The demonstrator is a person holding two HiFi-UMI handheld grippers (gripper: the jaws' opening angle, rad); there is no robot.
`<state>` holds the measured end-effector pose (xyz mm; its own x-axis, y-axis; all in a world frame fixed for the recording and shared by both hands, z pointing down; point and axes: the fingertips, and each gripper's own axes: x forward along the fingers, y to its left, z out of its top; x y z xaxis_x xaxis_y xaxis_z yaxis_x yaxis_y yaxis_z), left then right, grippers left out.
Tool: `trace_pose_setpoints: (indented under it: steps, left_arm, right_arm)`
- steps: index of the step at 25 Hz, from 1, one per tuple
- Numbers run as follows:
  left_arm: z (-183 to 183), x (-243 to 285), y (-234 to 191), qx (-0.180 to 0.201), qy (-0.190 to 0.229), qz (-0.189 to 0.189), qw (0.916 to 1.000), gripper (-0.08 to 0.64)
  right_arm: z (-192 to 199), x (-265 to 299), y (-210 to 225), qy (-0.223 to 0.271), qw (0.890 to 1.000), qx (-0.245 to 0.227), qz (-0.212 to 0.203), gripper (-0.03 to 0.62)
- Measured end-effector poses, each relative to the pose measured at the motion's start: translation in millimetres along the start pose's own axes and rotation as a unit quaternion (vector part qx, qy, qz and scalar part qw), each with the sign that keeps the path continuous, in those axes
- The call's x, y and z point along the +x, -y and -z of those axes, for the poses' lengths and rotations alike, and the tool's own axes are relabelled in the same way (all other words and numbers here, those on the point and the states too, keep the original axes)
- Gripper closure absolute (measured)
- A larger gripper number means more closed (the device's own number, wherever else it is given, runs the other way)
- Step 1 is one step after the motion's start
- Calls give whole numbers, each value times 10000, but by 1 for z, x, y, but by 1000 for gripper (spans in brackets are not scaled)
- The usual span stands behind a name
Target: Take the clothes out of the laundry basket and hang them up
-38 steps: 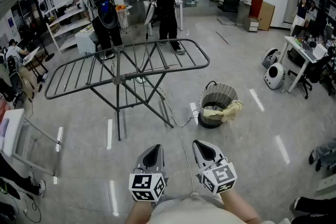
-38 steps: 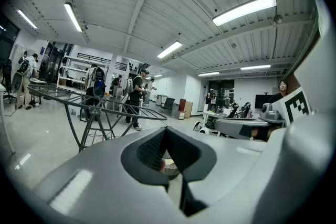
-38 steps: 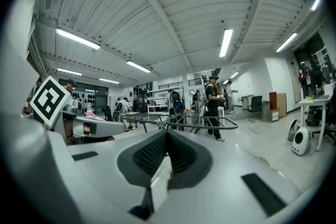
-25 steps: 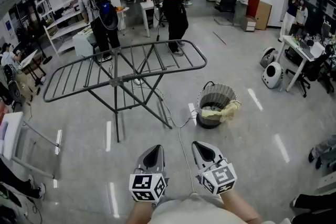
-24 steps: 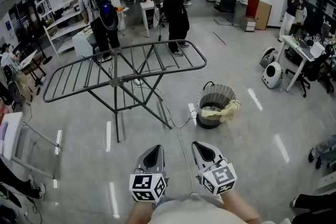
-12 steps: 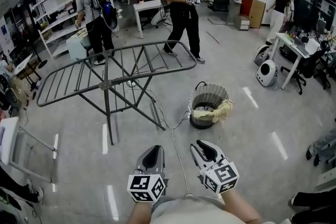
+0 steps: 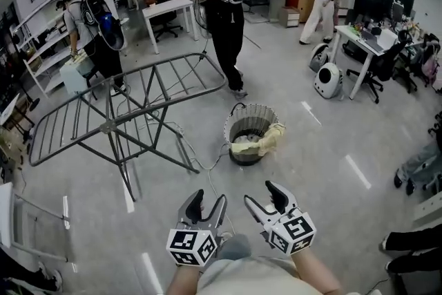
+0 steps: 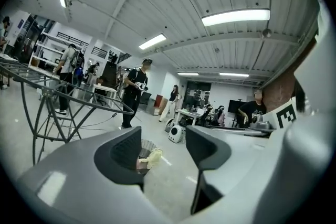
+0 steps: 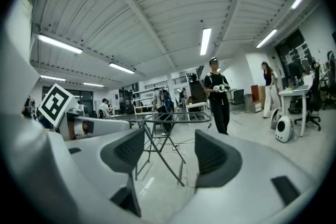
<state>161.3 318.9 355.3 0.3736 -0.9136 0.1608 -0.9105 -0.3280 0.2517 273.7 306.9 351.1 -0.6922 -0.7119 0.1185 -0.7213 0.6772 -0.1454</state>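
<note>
A round slatted laundry basket (image 7: pixel 243 126) stands on the floor ahead of me, with a pale yellow cloth (image 7: pixel 262 141) draped over its rim. Left of it stands a bare grey drying rack (image 7: pixel 124 103). My left gripper (image 7: pixel 208 200) and right gripper (image 7: pixel 262 195) hover side by side low in the head view, well short of the basket. Both have their jaws opening, with nothing between them. In the left gripper view the cloth (image 8: pixel 153 155) and part of the basket show between the jaws of the left gripper (image 8: pixel 164 147). The right gripper (image 9: pixel 164 152) faces the rack (image 9: pixel 163 120).
A person in black (image 7: pixel 224 10) stands just beyond the basket, by the rack's right end. A cable (image 7: pixel 207 173) trails across the floor from the rack toward me. A white round robot (image 7: pixel 329 79) and desks are at the right, and other people stand further back.
Both grippers' jaws went from shut to apart. The view moved closer to the basket and turned right. The person in black stepped nearer to the basket.
</note>
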Motion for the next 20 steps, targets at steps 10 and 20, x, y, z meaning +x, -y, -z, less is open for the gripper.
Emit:
trace_pose_setpoints:
  steps: [10,20]
  left_arm:
    - [0,109,14,77,-264,644,9975,253]
    - [-15,253,-17,9,-414,915,9949,249]
  right_arm:
    - [-5,11,101,70,9964,201,818,275]
    - [-27,92,215,-36,9925,115,1219,261]
